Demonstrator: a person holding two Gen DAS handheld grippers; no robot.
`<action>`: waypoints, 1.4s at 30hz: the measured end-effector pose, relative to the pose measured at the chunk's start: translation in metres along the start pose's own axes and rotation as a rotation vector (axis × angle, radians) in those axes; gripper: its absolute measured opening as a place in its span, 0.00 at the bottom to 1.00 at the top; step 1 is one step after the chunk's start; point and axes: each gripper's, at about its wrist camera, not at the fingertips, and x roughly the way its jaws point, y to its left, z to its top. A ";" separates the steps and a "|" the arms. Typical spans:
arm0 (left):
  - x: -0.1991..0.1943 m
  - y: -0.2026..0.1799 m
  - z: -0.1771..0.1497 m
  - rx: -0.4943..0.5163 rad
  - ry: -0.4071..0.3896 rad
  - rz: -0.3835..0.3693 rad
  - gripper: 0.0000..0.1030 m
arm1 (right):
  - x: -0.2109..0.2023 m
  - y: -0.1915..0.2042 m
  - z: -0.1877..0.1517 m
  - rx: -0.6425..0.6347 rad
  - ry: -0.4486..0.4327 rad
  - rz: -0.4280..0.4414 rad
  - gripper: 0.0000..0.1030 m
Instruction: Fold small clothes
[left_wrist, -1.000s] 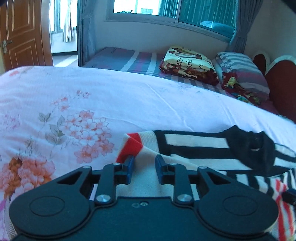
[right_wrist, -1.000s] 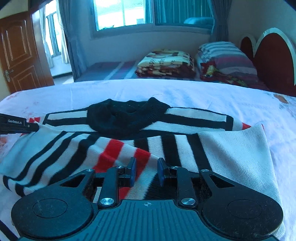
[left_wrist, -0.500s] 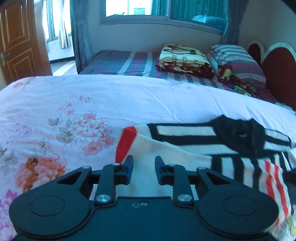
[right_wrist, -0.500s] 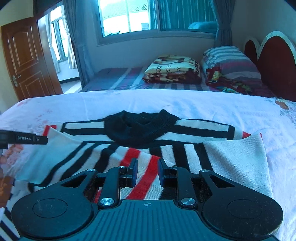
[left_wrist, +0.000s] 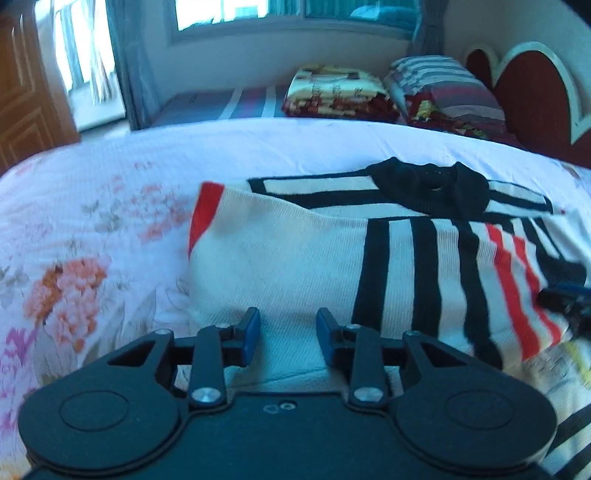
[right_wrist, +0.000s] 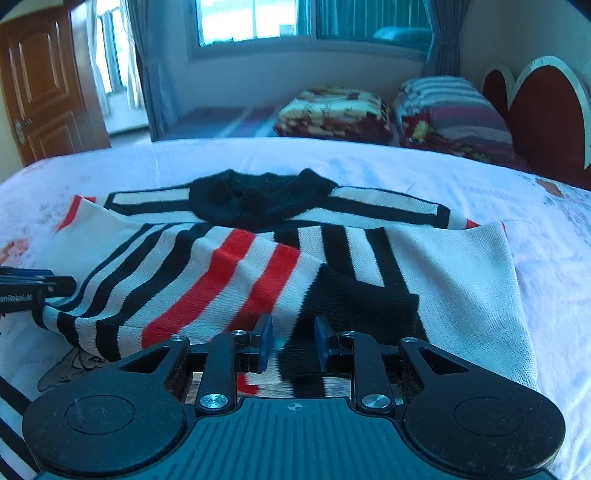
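Ahead of both grippers the striped sweater (right_wrist: 280, 258) lies on the floral bedsheet (left_wrist: 92, 229), lower half folded up toward the black collar (right_wrist: 258, 199). Your left gripper (left_wrist: 286, 339) is opening, cream knit between its pads, seemingly letting go. Your right gripper (right_wrist: 291, 343) looks clamped on the folded edge. Judging by this, one fold is laid; side folds remain.

Striped sweater (right_wrist: 332, 258), black collar, lower half folded up, on bed.
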 end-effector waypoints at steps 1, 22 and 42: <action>0.000 -0.001 -0.001 0.016 -0.007 0.002 0.34 | 0.000 -0.003 -0.001 -0.005 0.000 -0.013 0.23; -0.117 -0.045 -0.084 0.008 0.021 -0.109 0.39 | -0.121 0.028 -0.077 -0.041 0.019 0.178 0.38; -0.170 -0.024 -0.179 0.015 0.062 0.050 0.44 | -0.181 -0.028 -0.167 -0.032 0.080 0.128 0.38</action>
